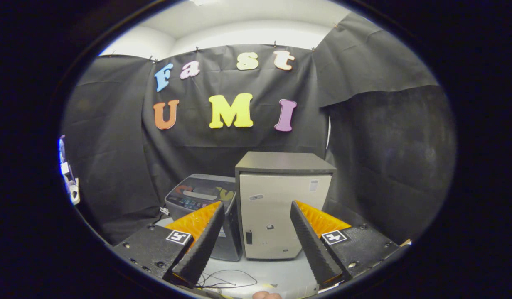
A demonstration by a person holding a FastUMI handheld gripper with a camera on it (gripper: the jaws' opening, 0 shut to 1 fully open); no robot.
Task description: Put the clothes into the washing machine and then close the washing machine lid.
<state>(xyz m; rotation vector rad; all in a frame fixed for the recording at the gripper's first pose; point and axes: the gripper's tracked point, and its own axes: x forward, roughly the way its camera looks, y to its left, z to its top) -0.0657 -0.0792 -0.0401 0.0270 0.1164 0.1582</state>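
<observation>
Washing machine (206, 207): one, a small dark model with its glossy lid down, contents hidden, standing on the desk (276, 272) beyond the left finger of the hand-held gripper (256, 245). The fingers are spread wide, empty. Between them lie thin cables (227, 280) on bare desk. Straight ahead stands one pale cabinet (276, 207), door closed, touching the machine's right side.

No legible text; the cabinet (276, 216) bears small stickers too tiny to make out; the washer (202, 197) beside it has a blurred control panel.
</observation>
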